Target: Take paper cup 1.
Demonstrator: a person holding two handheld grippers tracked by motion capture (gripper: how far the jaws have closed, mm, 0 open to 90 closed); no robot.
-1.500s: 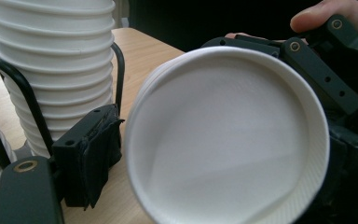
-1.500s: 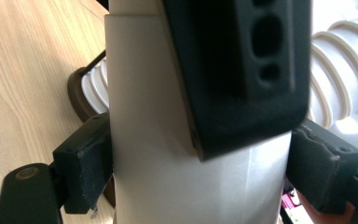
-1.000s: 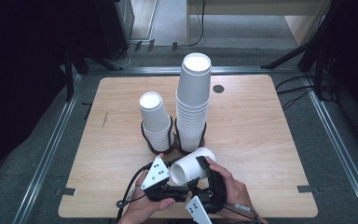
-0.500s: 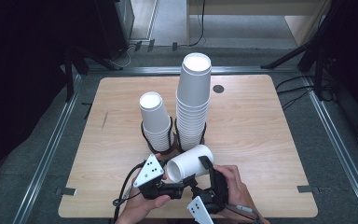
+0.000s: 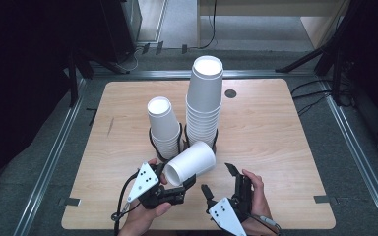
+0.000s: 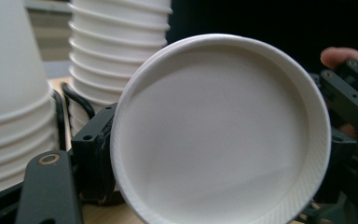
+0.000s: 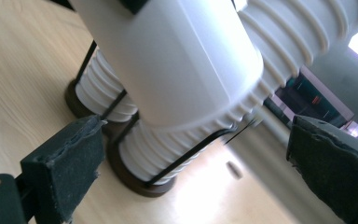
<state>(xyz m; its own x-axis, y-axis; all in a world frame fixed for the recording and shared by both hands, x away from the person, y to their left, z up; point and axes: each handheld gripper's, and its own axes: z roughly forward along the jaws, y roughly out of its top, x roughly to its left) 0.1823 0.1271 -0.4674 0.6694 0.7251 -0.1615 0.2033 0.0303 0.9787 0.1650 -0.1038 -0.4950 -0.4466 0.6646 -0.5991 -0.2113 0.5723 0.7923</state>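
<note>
The left gripper pinches the rim of a cup lying tilted above the table, seemingly inside and out. The right gripper, jaws just opened wide and empty, sits just beside it. Two cup stacks stand right behind.

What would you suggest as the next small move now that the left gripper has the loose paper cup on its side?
Probably carry the cup to the shorter stack and turn it upright. The left gripper pinches its rim; the right gripper has just been opening, jaws apart with nothing between them, so the cup hangs on one grip.
</note>
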